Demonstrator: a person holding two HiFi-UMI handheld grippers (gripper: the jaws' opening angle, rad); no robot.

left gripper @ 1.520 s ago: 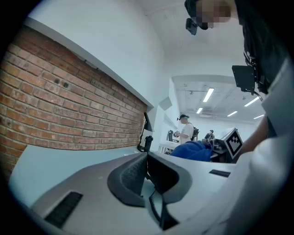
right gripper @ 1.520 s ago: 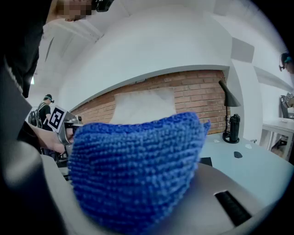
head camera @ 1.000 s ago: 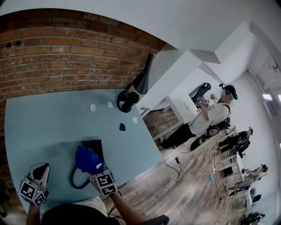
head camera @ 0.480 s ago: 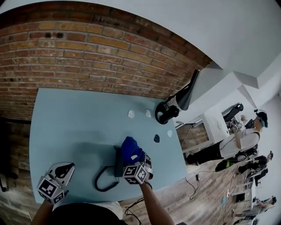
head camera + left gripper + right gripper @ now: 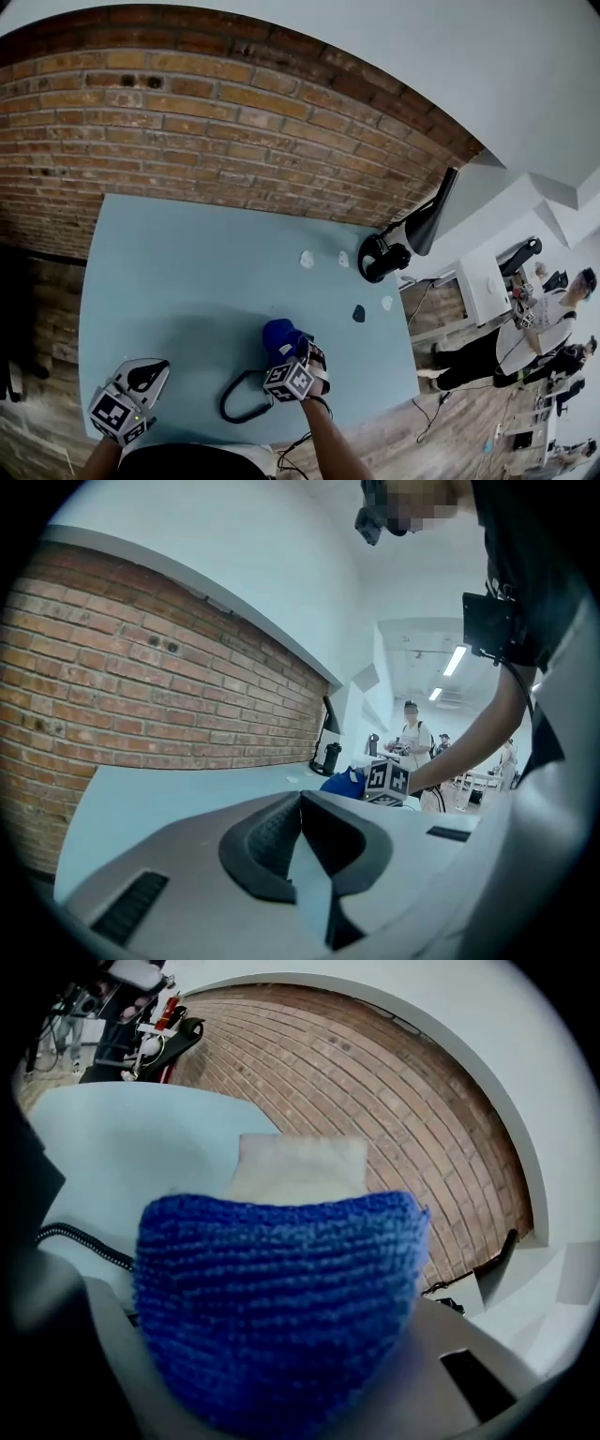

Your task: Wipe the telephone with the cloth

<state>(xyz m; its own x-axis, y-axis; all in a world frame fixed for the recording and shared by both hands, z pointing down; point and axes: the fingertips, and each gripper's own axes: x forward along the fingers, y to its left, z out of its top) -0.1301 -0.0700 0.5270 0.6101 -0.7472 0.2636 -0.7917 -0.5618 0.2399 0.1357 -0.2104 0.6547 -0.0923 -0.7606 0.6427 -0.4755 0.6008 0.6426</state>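
We hold the knitted royal-blue cloth bunched tight between the jaws of the right gripper, low in the middle of the head view. It is pressed down where the telephone sits on the pale blue table. The left gripper hangs at the lower left with its black pads touching at the tips and nothing between them, well apart from the work.

The telephone's body is covered by cloth and gripper, so we see no clear part of it. Only its black coiled cord shows, looping out toward the lower left, close to the table's near edge.

As we judge it, the main risk is that nothing braces the telephone. A firm wipe toward the bottom of the frame could slide it to that near edge, or drag the cord loop with it. The cloth is also a thick wad in the jaws. If it slips back, hard jaw tips could meet the telephone instead of fabric, and the wad blocks the right gripper view, so we wipe half blind.

We cannot read the long axis, with the body hidden. From the cord we would guess that its cord end faces the lower left of the head view, though we cannot confirm this.
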